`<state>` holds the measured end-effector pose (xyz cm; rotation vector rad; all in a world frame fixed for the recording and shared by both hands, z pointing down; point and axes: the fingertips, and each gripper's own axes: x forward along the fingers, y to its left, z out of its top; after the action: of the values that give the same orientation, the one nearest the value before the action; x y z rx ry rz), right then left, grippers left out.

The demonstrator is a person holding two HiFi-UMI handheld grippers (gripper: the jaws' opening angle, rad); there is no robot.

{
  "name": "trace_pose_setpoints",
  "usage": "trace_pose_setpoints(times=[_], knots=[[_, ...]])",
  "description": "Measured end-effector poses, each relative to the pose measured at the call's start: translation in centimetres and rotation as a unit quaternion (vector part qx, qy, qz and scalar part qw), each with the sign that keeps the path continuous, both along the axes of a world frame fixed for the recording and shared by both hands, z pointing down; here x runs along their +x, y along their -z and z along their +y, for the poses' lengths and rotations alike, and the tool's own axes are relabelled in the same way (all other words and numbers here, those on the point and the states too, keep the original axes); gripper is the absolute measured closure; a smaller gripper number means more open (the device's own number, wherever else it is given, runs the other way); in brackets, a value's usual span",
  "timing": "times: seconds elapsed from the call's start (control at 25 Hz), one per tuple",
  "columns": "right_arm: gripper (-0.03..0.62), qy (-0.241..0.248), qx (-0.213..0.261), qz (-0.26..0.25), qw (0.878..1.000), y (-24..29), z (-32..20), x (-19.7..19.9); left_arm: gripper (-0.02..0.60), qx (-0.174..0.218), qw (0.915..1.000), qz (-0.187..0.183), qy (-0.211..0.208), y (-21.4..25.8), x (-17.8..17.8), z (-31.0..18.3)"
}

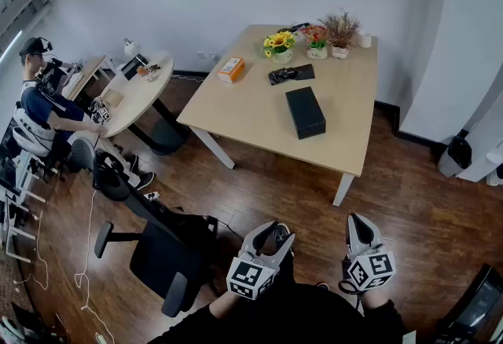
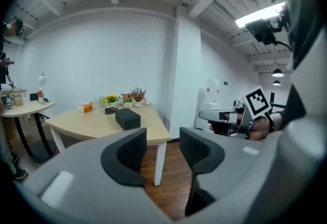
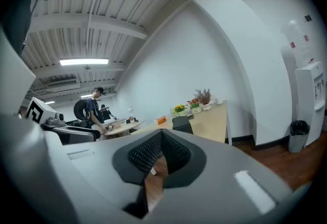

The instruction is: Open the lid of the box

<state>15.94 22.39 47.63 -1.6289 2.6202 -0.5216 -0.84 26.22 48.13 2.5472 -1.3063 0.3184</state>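
A black box (image 1: 305, 111) lies with its lid down on the light wooden table (image 1: 259, 122), well ahead of me; it also shows as the black box (image 2: 127, 118) in the left gripper view and the black box (image 3: 182, 124) in the right gripper view. My left gripper (image 1: 277, 239) hangs over the floor, far short of the table, its jaws open with nothing between them. My right gripper (image 1: 359, 231) is beside it, jaws shut and empty. The left gripper (image 2: 162, 150) and the right gripper (image 3: 160, 152) each face the table.
On the table's far end stand flower pots (image 1: 314, 42), a white cup (image 1: 365, 40), an orange carton (image 1: 231, 69) and a dark flat item (image 1: 291, 74). A black office chair (image 1: 161, 256) stands at my left. A person (image 1: 39, 111) sits at a round table (image 1: 134, 95).
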Motion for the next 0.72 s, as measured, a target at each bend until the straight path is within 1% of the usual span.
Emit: trace_pose_setpoints(times=[0.16, 0.28, 0.36, 0.48, 0.6, 0.64, 0.72], knots=[[0.594, -0.013, -0.008, 0.009, 1.0, -1.5, -6.7, -2.9, 0.397, 0.017, 0.9996, 0.01, -0.018, -1.0, -2.7, -7.4], [0.594, -0.029, -0.017, 0.031, 0.999, -1.2, -12.5, -4.7, 0.396, 0.021, 0.9989, 0.018, -0.037, -1.7, -4.3, -14.6], [0.594, -0.041, -0.022, 0.051, 0.998, -0.3, -15.9, -5.4, 0.396, 0.021, 0.9983, 0.015, -0.053, -2.0, -5.0, -19.3], [0.594, -0.057, -0.034, 0.068, 0.995, 0.2, -20.3, -6.4, 0.394, 0.015, 0.9959, 0.0, -0.089, -3.3, -5.7, -25.3], [0.594, -0.061, -0.056, 0.072, 0.994, -0.9, -24.0, -7.5, 0.387, 0.007, 0.9906, -0.037, -0.131, -6.3, -5.5, -30.4], [0.594, -0.057, -0.065, 0.078, 0.993, -1.5, -24.9, -7.8, 0.385, 0.004, 0.9893, -0.05, -0.137, -7.4, -5.2, -31.7], [0.594, -0.047, -0.079, 0.094, 0.991, -2.6, -26.4, -8.1, 0.385, -0.006, 0.9888, -0.068, -0.133, -9.4, -4.9, -34.0]])
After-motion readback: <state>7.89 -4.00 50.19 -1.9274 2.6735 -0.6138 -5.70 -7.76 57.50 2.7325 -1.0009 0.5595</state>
